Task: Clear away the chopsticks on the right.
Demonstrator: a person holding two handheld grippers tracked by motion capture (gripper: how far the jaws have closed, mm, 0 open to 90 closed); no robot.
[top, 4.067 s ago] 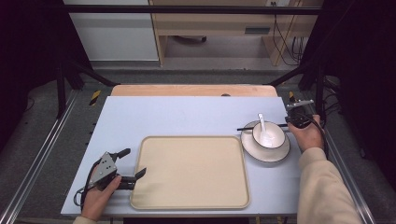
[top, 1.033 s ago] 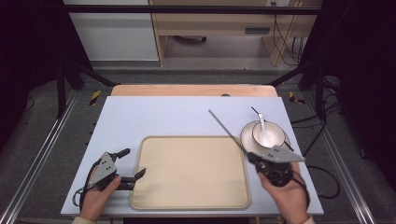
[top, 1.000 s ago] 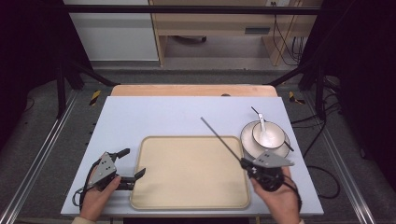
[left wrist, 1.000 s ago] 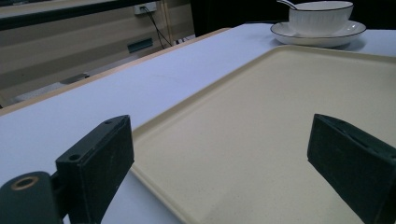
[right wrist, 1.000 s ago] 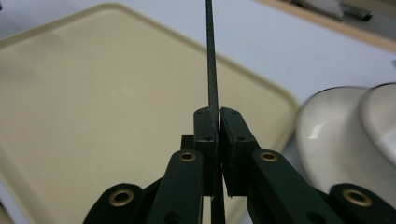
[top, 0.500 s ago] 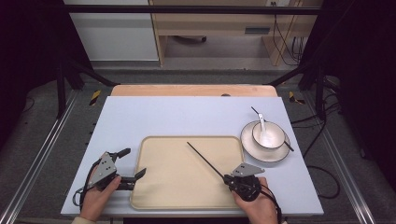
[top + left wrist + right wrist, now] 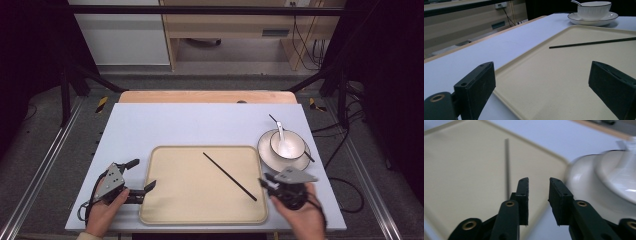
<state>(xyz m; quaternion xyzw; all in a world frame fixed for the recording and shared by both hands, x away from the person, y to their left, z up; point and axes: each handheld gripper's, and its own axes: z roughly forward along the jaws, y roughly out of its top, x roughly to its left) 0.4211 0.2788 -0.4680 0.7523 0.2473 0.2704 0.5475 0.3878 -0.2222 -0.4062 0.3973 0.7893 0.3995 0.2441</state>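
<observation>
From my remote seat the high view was evenly lit from above: the pale blue counter was bright, while the floor and frame at both sides sank into near black. Shadows were soft and short; the thin black chopstick cast hardly any on the matte beige tray. The left gripper view was sharp up close, softening toward the white bowl with a dark rim, which carried a mild sheen. The right gripper view was smeared with blur; the white saucer glared palely at its right edge.
</observation>
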